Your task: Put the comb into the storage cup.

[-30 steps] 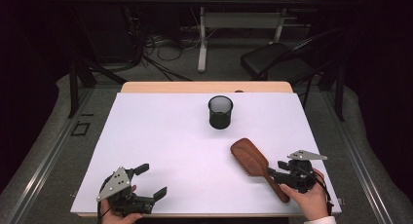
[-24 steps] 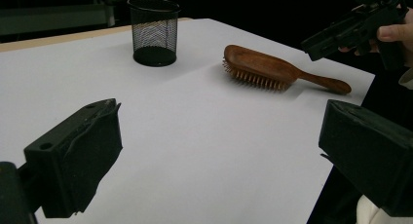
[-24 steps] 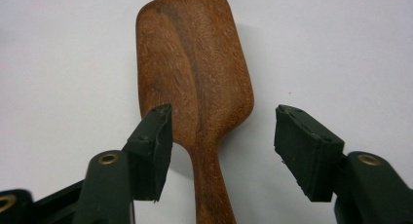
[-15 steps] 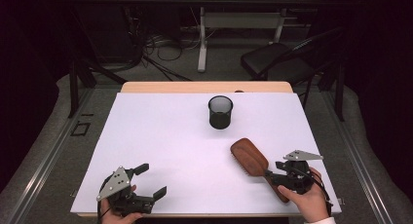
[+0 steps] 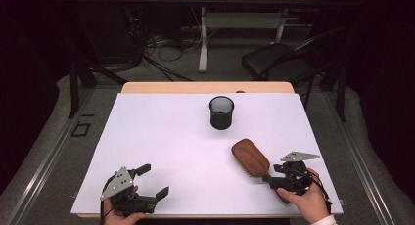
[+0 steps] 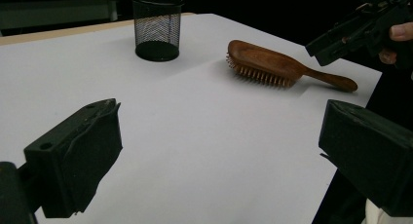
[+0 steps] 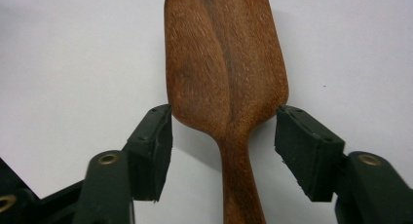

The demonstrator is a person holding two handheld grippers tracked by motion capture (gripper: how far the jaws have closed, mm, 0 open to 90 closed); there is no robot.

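Observation:
A brown wooden hairbrush (image 5: 250, 157) lies bristles down on the white table top (image 5: 161, 137), near the right front. My right gripper (image 5: 270, 180) hovers over its handle. In the right gripper view the two pads stand either side of the brush's neck (image 7: 229, 141) with a gap on each side. Its jaws have just been opening, with the brush between them and untouched. My left gripper (image 5: 154, 180) rests at the front left, open and holding nothing. From the left gripper view (image 6: 219, 121) the hairbrush (image 6: 263, 63) lies far right and the right gripper (image 6: 350, 31) sits above its handle.
A black mesh cup (image 5: 221, 112) stands upright near the middle back of the table, also in the left gripper view (image 6: 156, 24). A dark chair (image 5: 279, 61) and a desk frame with cables (image 5: 203, 34) stand on the floor behind the table.
The right gripper has shifted slightly over the brush's handle, which showed in full a second ago and is now partly covered. The left gripper has kept still.

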